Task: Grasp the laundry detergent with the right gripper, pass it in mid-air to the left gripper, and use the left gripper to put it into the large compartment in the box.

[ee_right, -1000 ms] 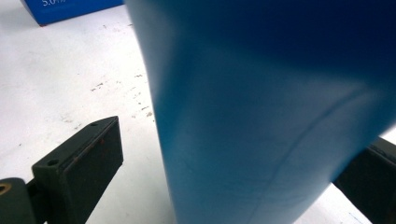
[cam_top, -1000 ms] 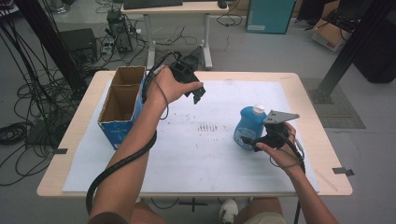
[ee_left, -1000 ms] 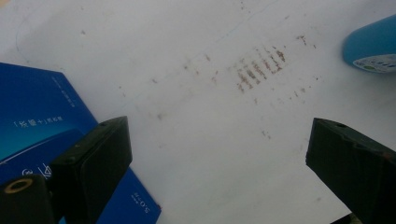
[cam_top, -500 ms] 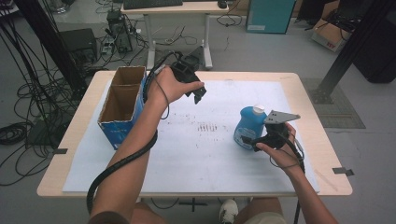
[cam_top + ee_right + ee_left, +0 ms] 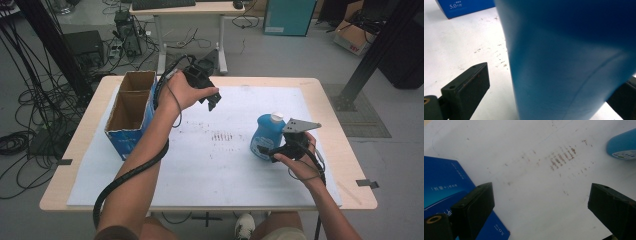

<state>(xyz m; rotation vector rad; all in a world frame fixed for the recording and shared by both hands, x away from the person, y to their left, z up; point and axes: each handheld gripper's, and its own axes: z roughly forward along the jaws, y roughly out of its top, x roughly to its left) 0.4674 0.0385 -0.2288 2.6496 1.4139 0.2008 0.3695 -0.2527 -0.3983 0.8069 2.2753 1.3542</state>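
- Bench: wooden top covered by a white sheet; both sets of fingers work above it.
- White sheet: bears a patch of brownish stains, which lies ahead of the left fingers, between them and the bottle.
- Cardboard box: blue-sided, open-topped, divided into two compartments; it stands just beside and below the left fingers, on their outer side. In the left gripper view its printed blue wall lies behind the left-hand finger.
- Blue bottle: white-capped, upright on the sheet, set between the right fingers and well apart from the left fingers. In the right gripper view its blue wall stands close up between the two fingers.
- Left gripper: held in the person's left hand above the sheet, near the box; its fingers are spread wide with nothing between them.
- Right gripper: held in the person's right hand at the bottle's lower body; its fingers are parted on either side of the bottle, the visible one clear of the wall, so no grip is made.
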